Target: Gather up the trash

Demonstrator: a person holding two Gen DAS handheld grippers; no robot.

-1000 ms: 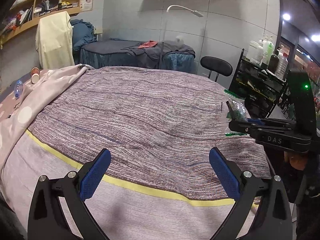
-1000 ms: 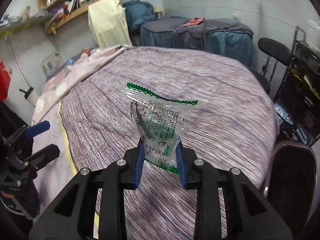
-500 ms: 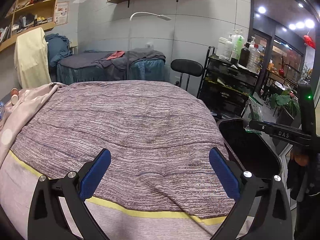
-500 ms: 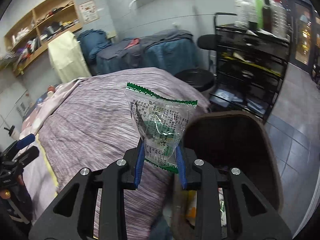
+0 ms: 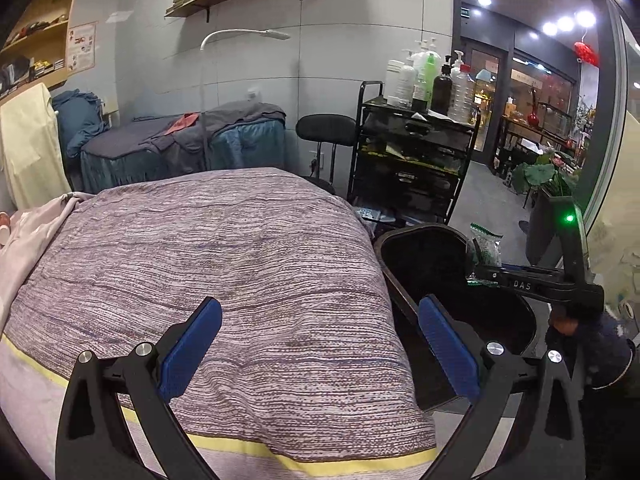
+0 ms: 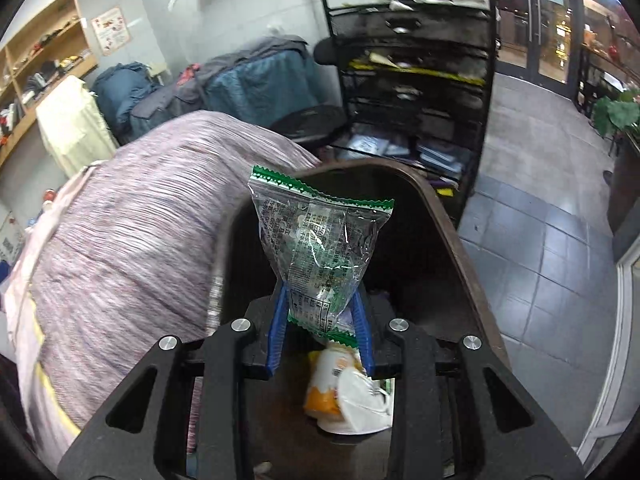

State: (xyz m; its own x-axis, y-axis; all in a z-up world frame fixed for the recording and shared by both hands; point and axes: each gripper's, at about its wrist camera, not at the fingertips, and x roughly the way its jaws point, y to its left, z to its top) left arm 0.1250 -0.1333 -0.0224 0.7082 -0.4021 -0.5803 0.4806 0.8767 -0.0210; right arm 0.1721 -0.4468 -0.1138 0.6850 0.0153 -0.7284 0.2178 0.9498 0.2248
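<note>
Wrapper (image 6: pixel 320 248) sits pinched in my right claw (image 6: pixel 322 316), its green-edged clear plastic hanging directly over the open mouth of the brown bin (image 6: pixel 452 232). I count at least 2 pieces already at the bottom, a yellow packet (image 6: pixel 326 384) and something white, possibly a mask. My left claw (image 5: pixel 320 350) is spread wide and holds nothing, hovering over the striped blanket (image 5: pixel 224 256) on the bed. I judge this piece nearly done: only the release remains. No other trash shows on the blanket from here.
</note>
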